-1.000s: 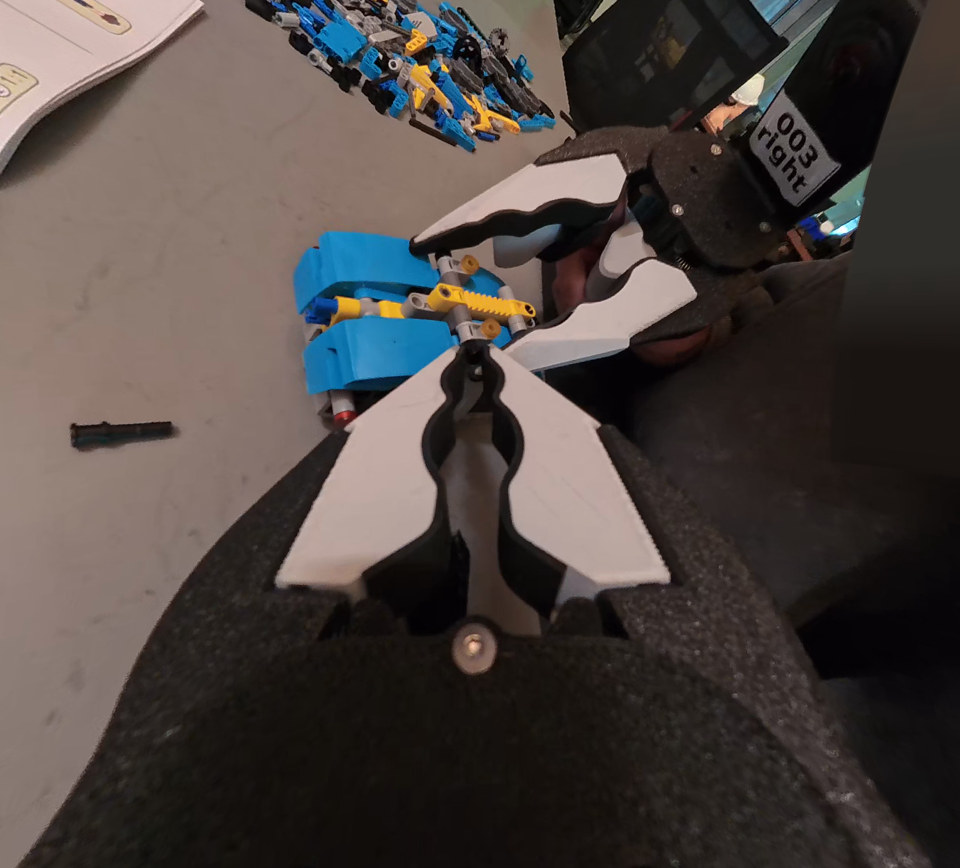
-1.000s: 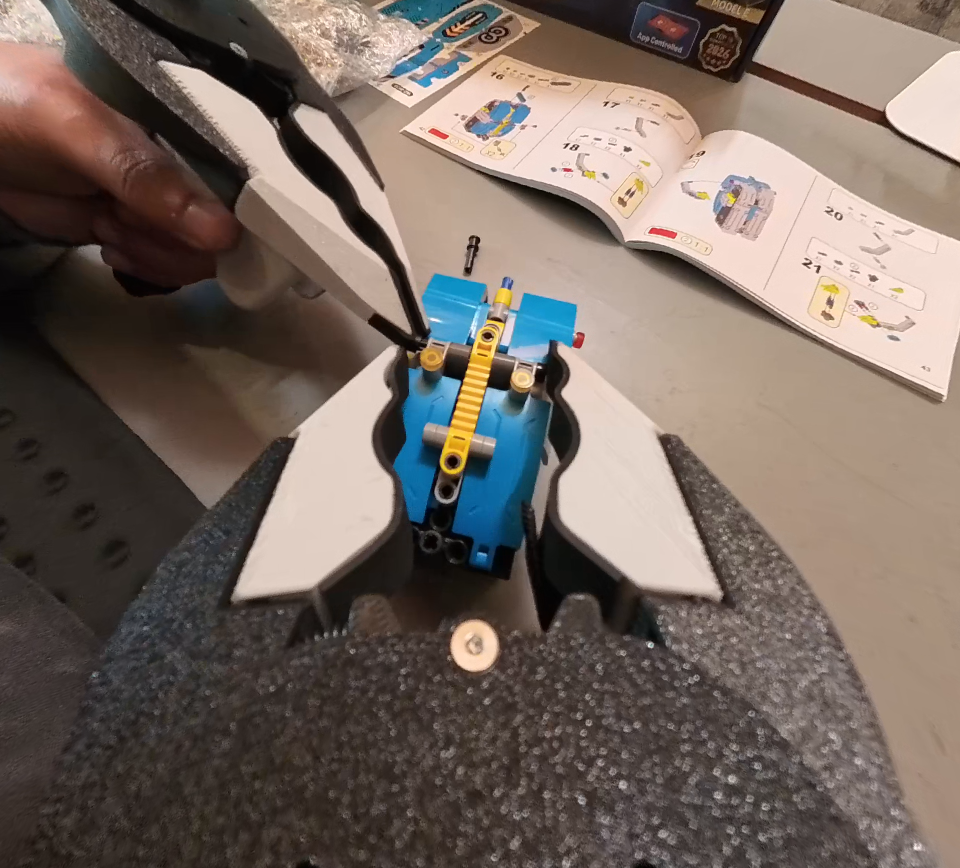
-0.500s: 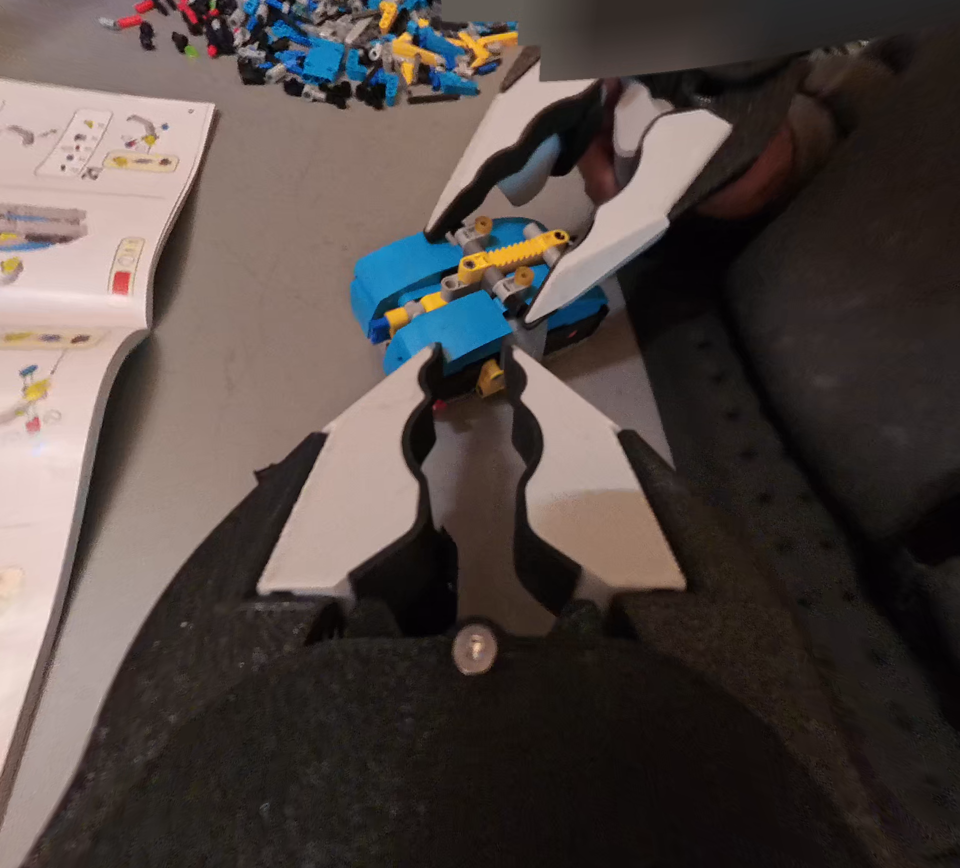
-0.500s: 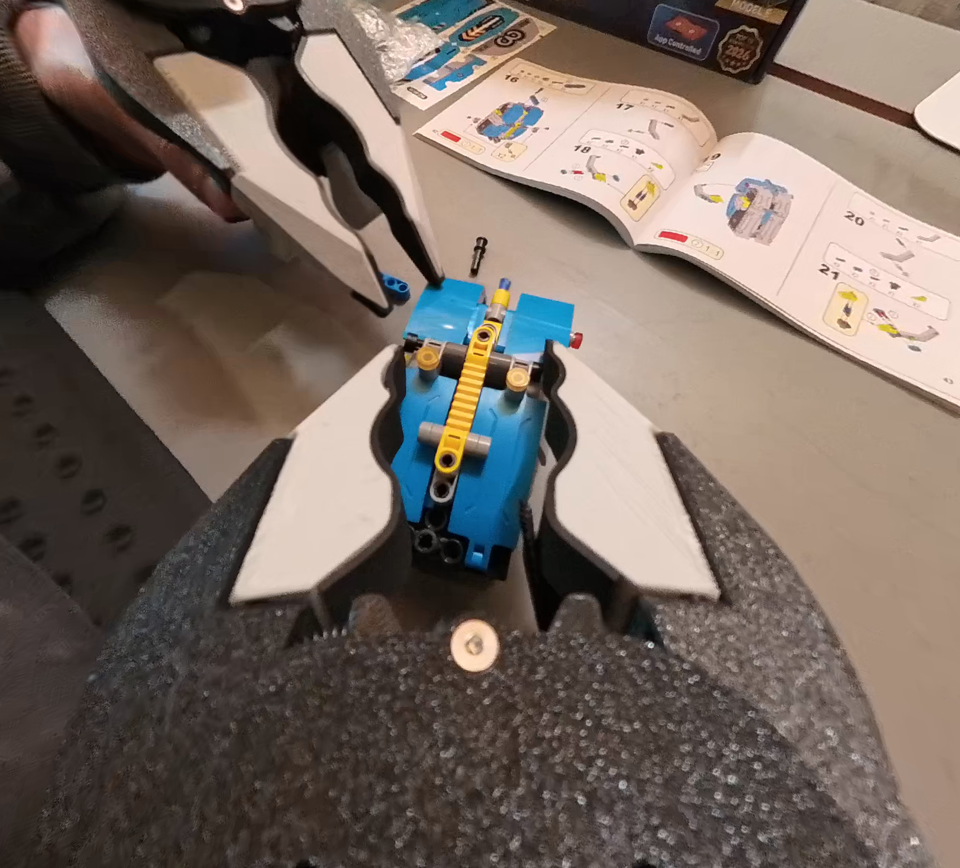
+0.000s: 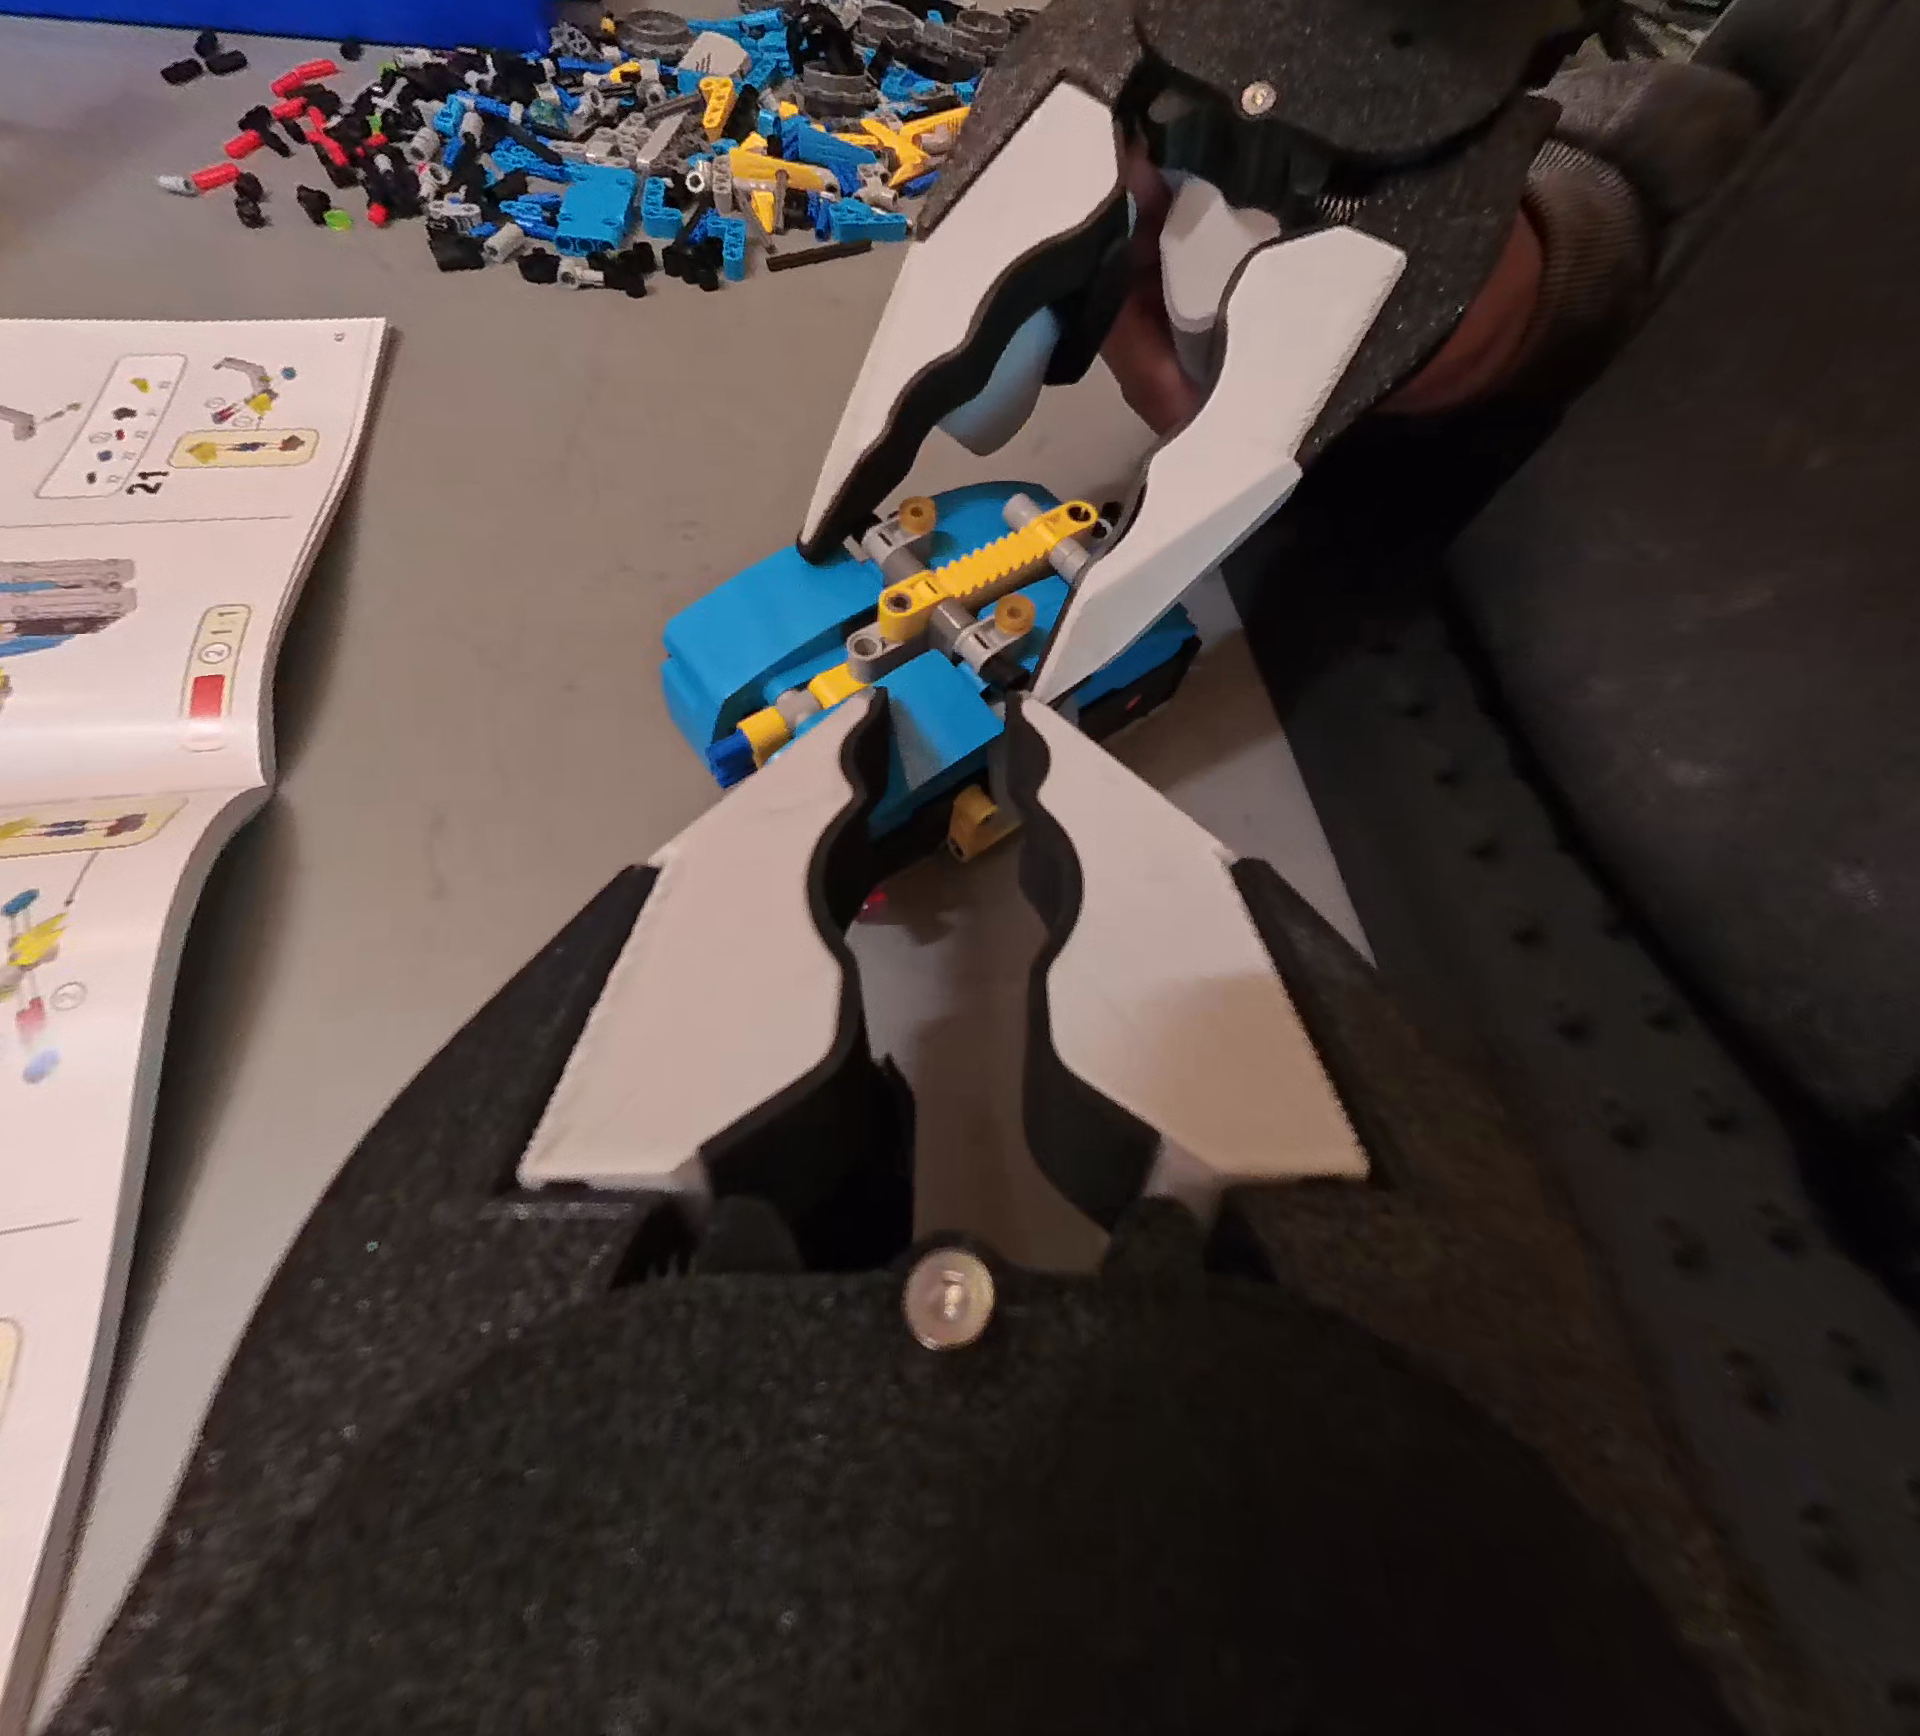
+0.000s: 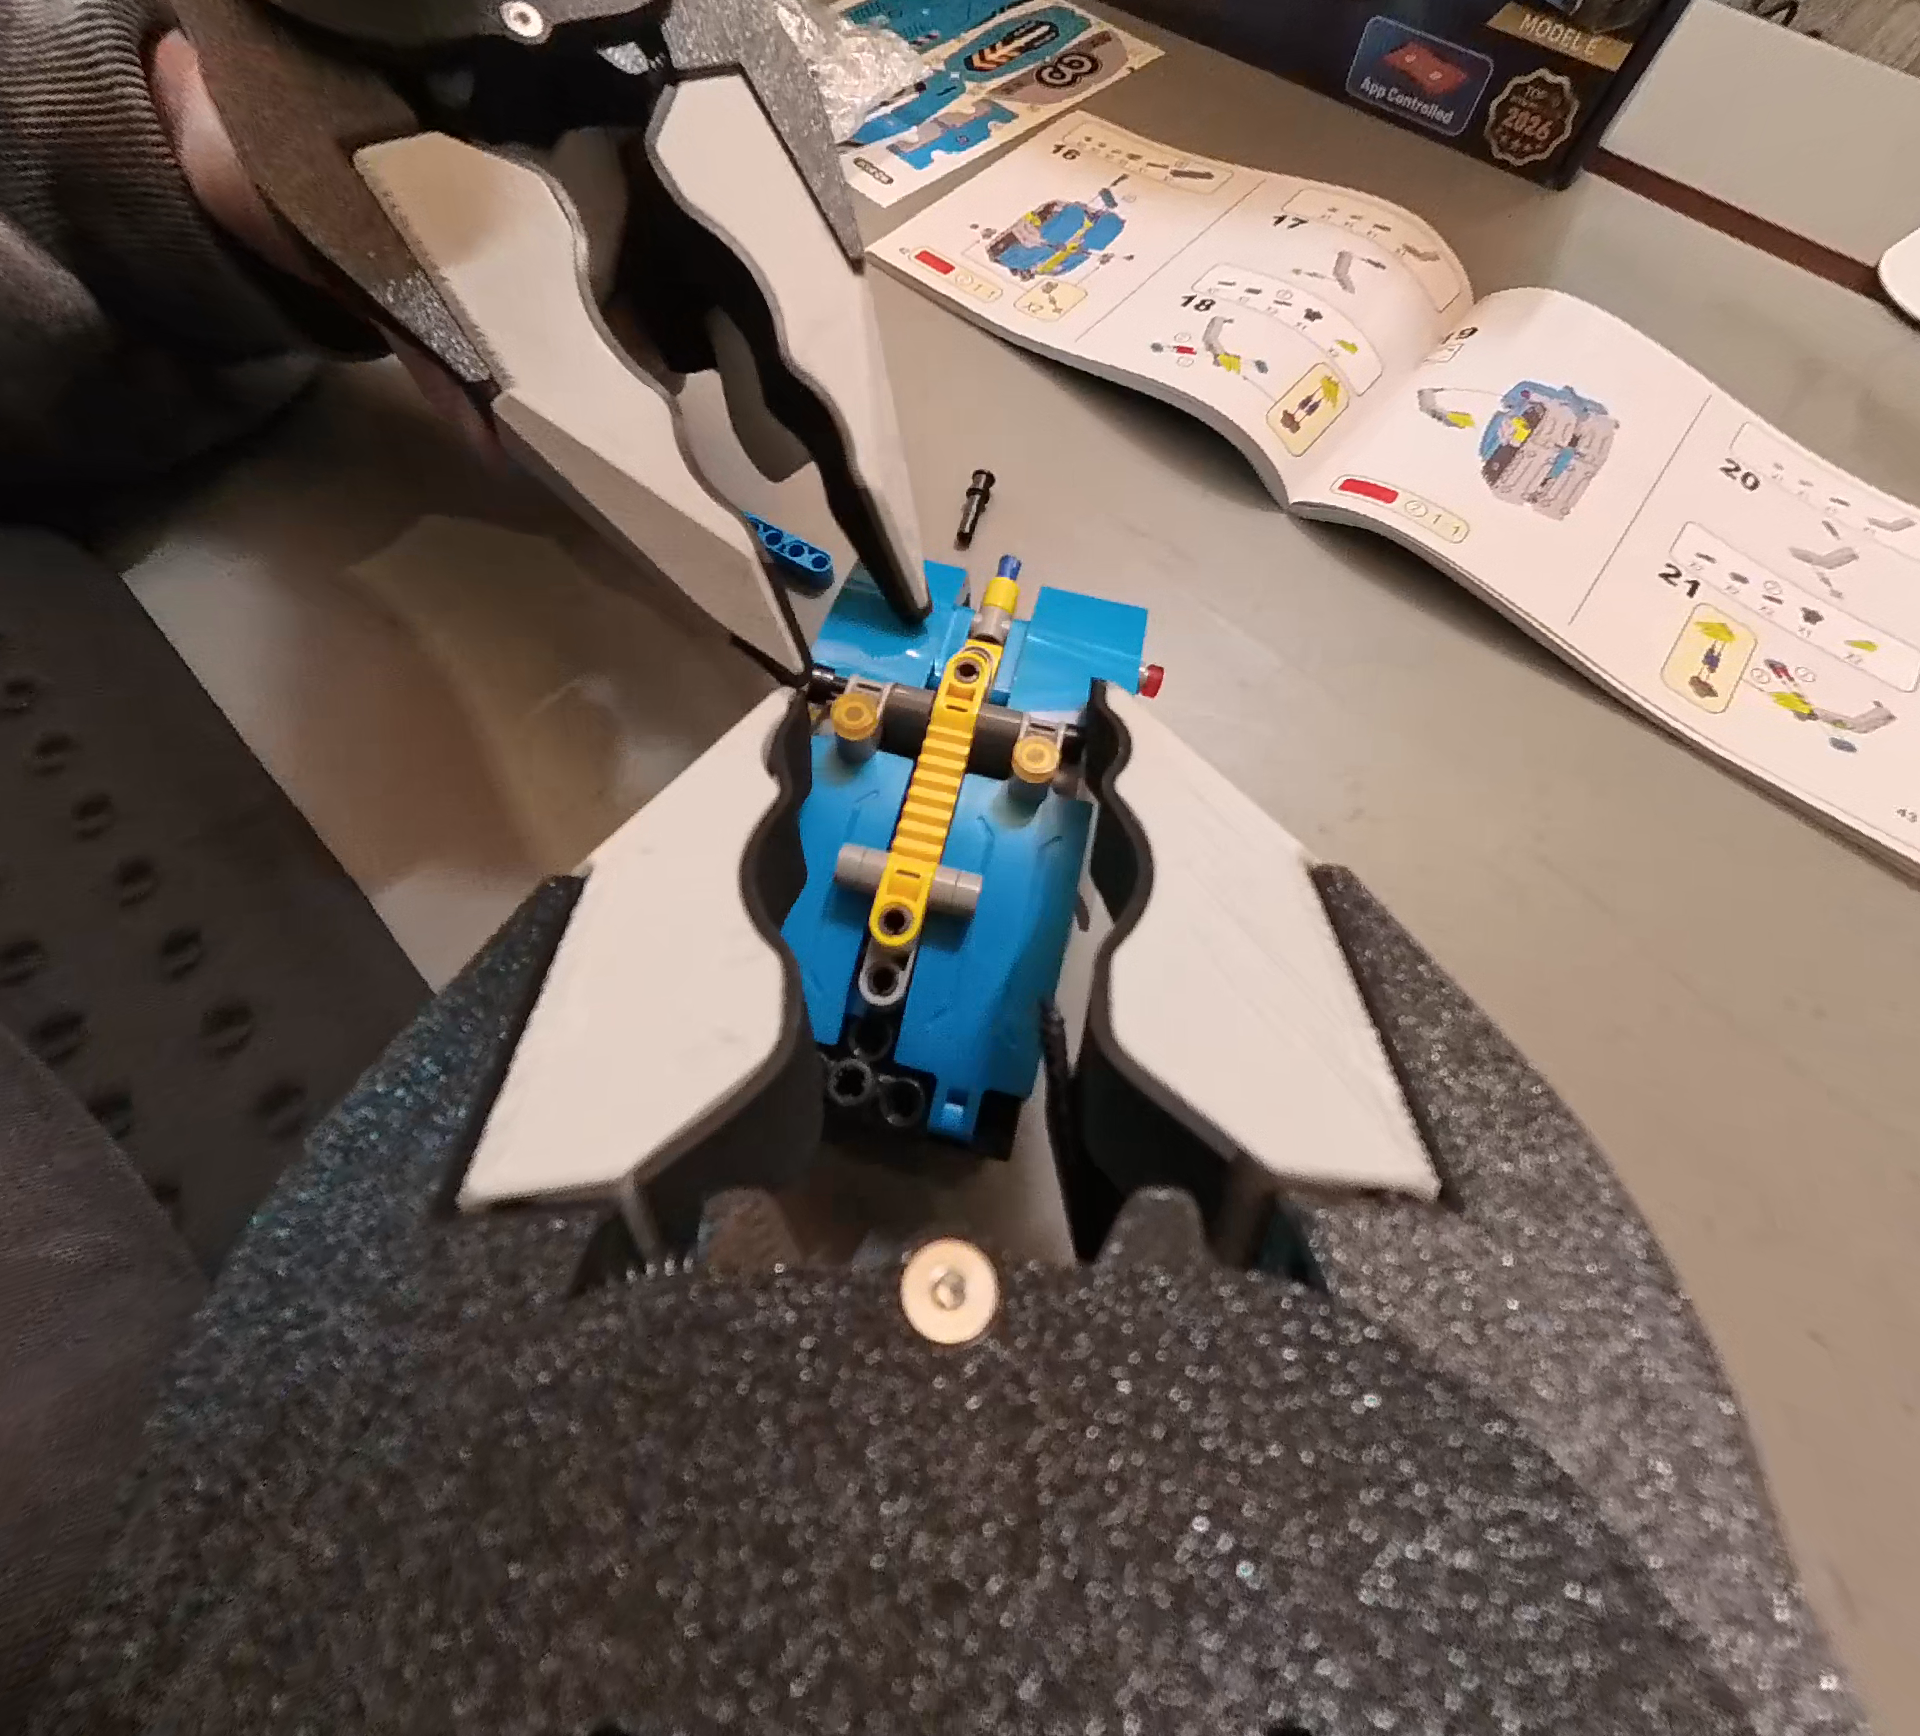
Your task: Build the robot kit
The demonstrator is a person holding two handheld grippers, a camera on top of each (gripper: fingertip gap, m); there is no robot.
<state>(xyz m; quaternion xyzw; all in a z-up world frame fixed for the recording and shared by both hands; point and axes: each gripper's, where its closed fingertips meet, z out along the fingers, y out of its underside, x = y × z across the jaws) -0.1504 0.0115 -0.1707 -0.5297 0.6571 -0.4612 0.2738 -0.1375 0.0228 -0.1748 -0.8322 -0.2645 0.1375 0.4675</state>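
Your right gripper point(image 6: 940, 710) clamps the blue model point(image 6: 935, 907) on the desk point(image 6: 1351, 751), near its edge. Your left gripper point(image 5: 940, 710), jaws parted, touches the model's front. Hold the right grip firm and keep the left tips off the yellow rack point(image 6: 930, 793)

Each camera sits just behind its own gripper, looking forward and down along the two fingers at close range. The left wrist view faces the heap of loose plastic building pieces point(image 5: 665, 128). The right wrist view faces the open instruction booklet point(image 6: 1455, 398). Both share the blue-and-yellow brick-built model point(image 5: 831, 637) point(image 6: 935, 855) on the grey worktop point(image 5: 499, 543) point(image 6: 1455, 855).
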